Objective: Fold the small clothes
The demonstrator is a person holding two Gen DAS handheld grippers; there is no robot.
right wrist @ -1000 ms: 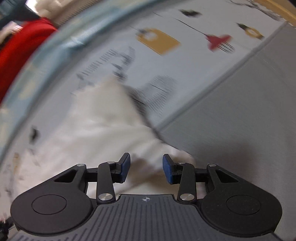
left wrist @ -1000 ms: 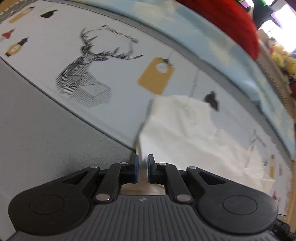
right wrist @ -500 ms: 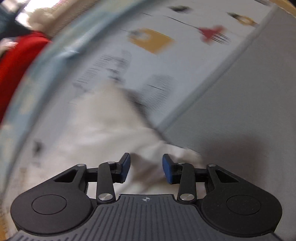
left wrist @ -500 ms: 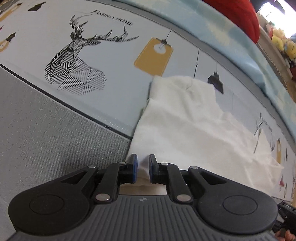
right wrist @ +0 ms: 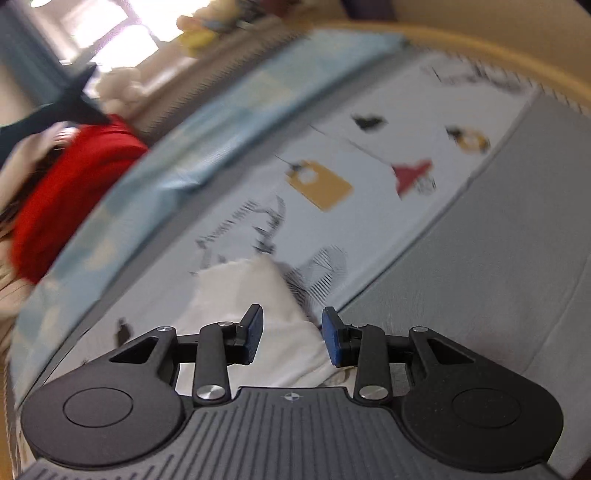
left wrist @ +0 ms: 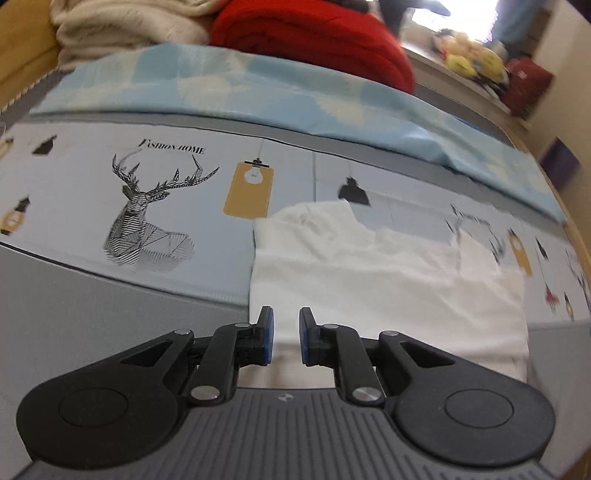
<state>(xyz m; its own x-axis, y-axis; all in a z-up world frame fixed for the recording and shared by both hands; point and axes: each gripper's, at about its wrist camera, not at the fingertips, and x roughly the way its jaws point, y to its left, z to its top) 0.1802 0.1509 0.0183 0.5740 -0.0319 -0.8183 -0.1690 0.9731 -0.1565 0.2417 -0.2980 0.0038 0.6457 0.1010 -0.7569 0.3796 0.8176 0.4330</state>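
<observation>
Both-handed, left gripper (left wrist: pixel 283 336) and right gripper (right wrist: pixel 291 338) hover parted above white garment (left wrist: pixel 369 280).

- Left wrist view: the camera sits behind the left gripper (left wrist: pixel 283 336), low over the printed sheet (left wrist: pixel 177 206), and faces 12 o'clock toward the red blanket (left wrist: pixel 314 33).
- Right wrist view: the camera sits behind the right gripper (right wrist: pixel 292 339), equally low and rolled, so the bed edge runs from 7 to 1 o'clock.
- Shared area: both views hold the white garment (left wrist: pixel 388 280) (right wrist: pixel 258 295) close ahead, the sheet (right wrist: pixel 369 122), the blue cloth (left wrist: pixel 258 85) (right wrist: pixel 229 122) and the blanket (right wrist: pixel 62 192).
</observation>
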